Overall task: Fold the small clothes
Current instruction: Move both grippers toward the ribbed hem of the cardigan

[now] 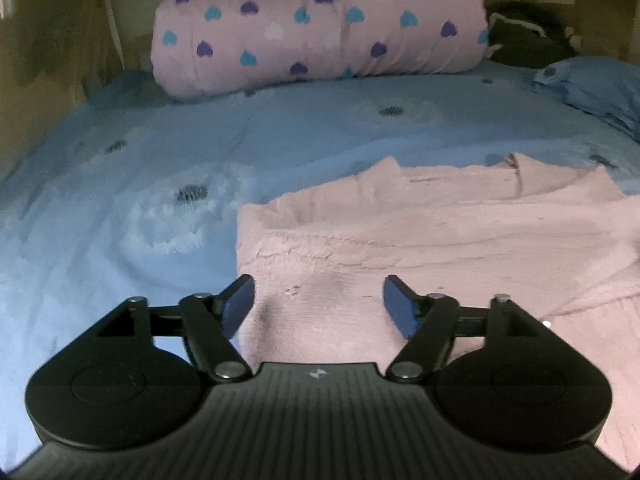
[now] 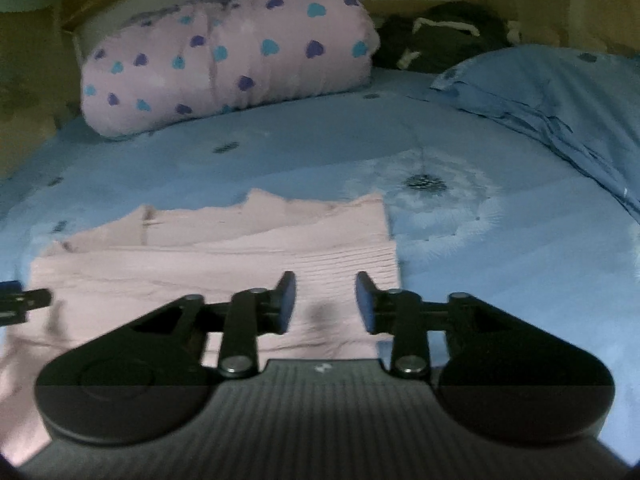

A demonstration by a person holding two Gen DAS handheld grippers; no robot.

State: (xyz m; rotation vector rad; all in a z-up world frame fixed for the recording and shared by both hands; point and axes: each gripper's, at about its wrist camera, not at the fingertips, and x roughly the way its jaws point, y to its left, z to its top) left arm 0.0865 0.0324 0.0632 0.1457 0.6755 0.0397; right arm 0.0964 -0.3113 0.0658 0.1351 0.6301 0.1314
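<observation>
A pale pink knit garment [image 1: 420, 236] lies partly folded on the blue bedspread [image 1: 120, 208]; it also shows in the right wrist view [image 2: 224, 256]. My left gripper [image 1: 319, 304] is open and empty, just above the garment's near left part, with its left finger at the garment's left edge. My right gripper [image 2: 326, 302] is open and empty, over the garment's near right corner. The tip of the left gripper shows at the left edge of the right wrist view [image 2: 24, 300].
A pink quilt roll with blue and purple hearts [image 1: 320, 20] lies at the head of the bed. A blue pillow [image 2: 552, 92] is at the right. A dark bag [image 2: 440, 36] sits behind it. The bedspread [image 2: 500, 260] stretches around the garment.
</observation>
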